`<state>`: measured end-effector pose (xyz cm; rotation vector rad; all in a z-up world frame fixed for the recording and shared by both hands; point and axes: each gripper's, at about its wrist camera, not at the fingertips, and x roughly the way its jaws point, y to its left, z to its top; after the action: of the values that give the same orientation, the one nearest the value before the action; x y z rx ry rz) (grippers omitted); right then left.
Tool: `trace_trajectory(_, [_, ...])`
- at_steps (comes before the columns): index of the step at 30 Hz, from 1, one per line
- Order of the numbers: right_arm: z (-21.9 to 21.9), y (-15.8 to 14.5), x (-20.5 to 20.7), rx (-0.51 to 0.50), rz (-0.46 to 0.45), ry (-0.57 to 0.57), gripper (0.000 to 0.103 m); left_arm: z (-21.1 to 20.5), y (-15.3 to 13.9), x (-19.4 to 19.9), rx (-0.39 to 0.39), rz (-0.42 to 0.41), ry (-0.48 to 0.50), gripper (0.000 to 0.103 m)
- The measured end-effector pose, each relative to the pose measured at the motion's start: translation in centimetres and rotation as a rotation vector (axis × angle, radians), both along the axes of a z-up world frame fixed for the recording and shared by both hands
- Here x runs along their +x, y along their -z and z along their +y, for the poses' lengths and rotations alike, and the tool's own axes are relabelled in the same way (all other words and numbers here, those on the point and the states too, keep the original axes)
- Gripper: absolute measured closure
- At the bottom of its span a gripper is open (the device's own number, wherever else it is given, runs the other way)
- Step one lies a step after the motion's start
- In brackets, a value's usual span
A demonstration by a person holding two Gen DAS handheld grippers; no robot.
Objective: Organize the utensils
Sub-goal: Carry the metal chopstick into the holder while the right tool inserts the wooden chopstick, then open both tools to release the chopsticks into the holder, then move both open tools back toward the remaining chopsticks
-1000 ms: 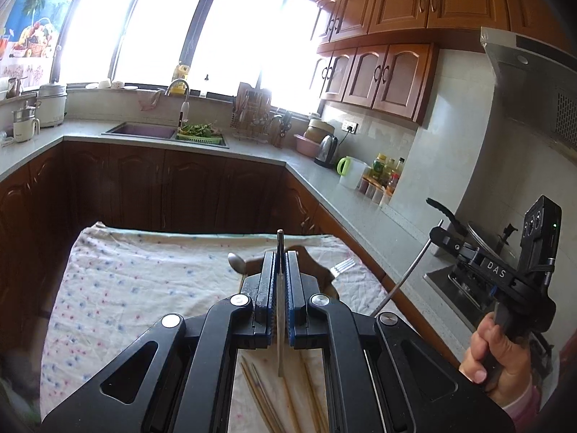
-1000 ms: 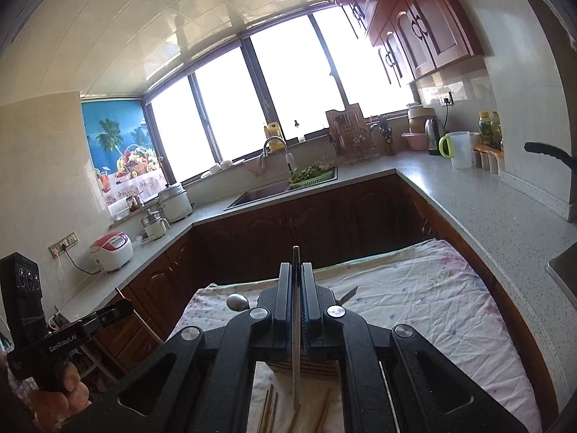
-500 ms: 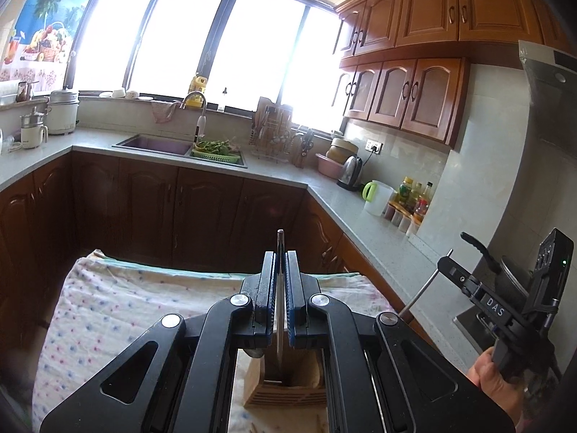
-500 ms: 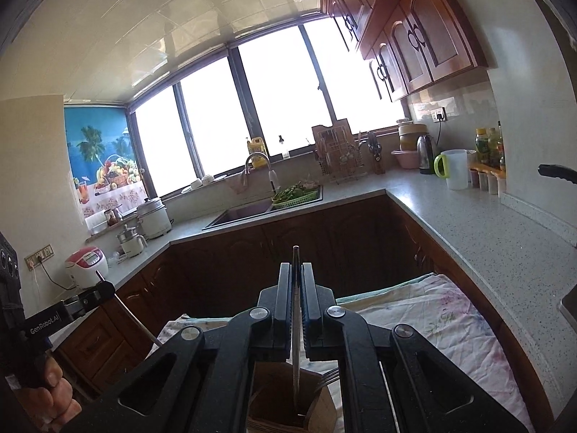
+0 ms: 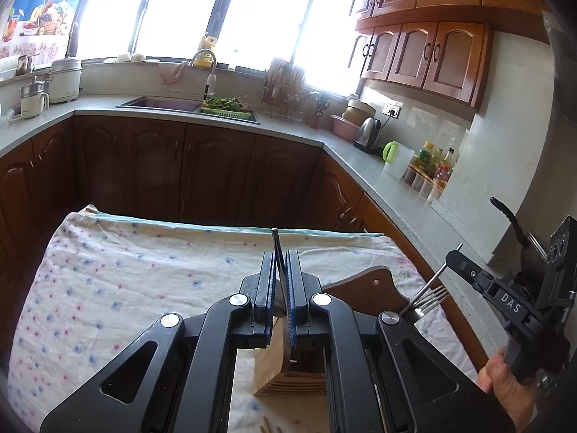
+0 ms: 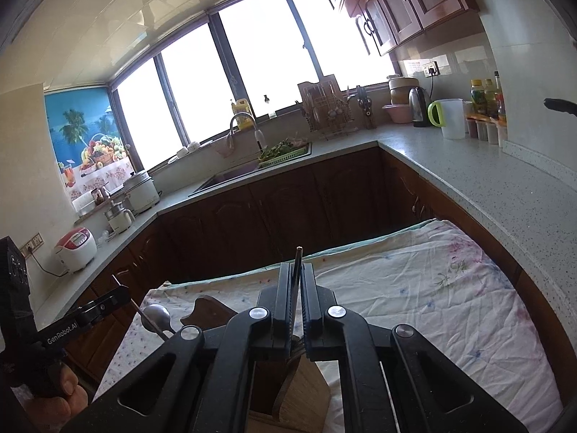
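Observation:
My left gripper is shut on the thin metal handle of a spoon; the right wrist view shows that gripper at the left with the spoon's bowl hanging below it. My right gripper is shut on a fork's handle. In the left wrist view it sits at the right with the fork's tines pointing down. A wooden utensil holder stands just under both grippers, its tall shaped back panel behind.
The holder stands on a table under a floral cloth. Chopstick tips lie on the cloth at the near edge. Dark cabinets and a grey L-shaped counter with sink, kettle, jug and bottles ring the table. A hand grips the right tool.
Both grippers have come down and forward over the table with their utensils. The wooden holder now shows right beneath them, and the loose chopsticks have slid almost out of view.

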<state>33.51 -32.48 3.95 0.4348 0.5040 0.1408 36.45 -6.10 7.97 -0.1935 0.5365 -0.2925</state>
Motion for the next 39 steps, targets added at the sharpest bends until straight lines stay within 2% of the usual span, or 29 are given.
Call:
trace_trajectory(9, [-0.1,0.0,0.2,0.005,0.009,-0.004,0.098,0.1,0.0,0.2,0.004,0.008,0.004,0.098])
trace_trajectory(13, [-0.3,0.1,0.2,0.036,0.013,-0.019,0.091,0.4,-0.1,0.1,-0.027,0.018,0.009,0.098])
trace_trajectory(15, [-0.7,0.0,0.0,0.073,0.002,-0.024,0.074,0.7,-0.4,-0.1,-0.034,0.012,0.01,0.097])
trace_trajectory(16, [-0.9,-0.1,-0.3,0.088,-0.01,-0.023,0.052,0.7,-0.5,-0.3,-0.035,0.01,0.012,0.095])
trace_trajectory(17, [-1.0,-0.3,-0.7,0.1,-0.025,-0.018,0.038,0.8,-0.6,-0.5,-0.033,0.007,0.013,0.089])
trace_trajectory(18, [-1.1,-0.5,-1.0,0.108,-0.04,-0.014,0.036,0.9,-0.8,-0.8,-0.027,0.002,0.008,0.075])
trace_trajectory(20, [-1.3,-1.0,-1.6,0.115,-0.053,-0.008,0.033,1.2,-1.1,-1.6,-0.02,-0.023,-0.007,0.06])
trace_trajectory(21, [-1.3,-1.2,-1.9,0.12,-0.057,-0.01,0.032,1.3,-1.3,-2.0,-0.018,-0.031,-0.012,0.053])
trace_trajectory(23, [-1.3,-1.6,-2.3,0.124,-0.065,-0.011,0.022,1.6,-1.4,-2.7,-0.017,-0.035,-0.023,0.04])
trace_trajectory(26, [-1.2,-1.9,-3.4,0.128,-0.071,-0.02,0.013,2.2,-1.3,-3.8,-0.012,-0.034,-0.037,0.026])
trace_trajectory(32, [-0.7,-1.9,-6.3,0.126,-0.065,-0.044,0.002,3.1,0.0,-6.1,-0.009,0.003,-0.048,0.019])
trace_trajectory(39, [-0.3,-0.5,-10.3,0.117,-0.013,-0.057,0.002,4.1,2.6,-9.2,-0.014,0.087,-0.054,0.018])
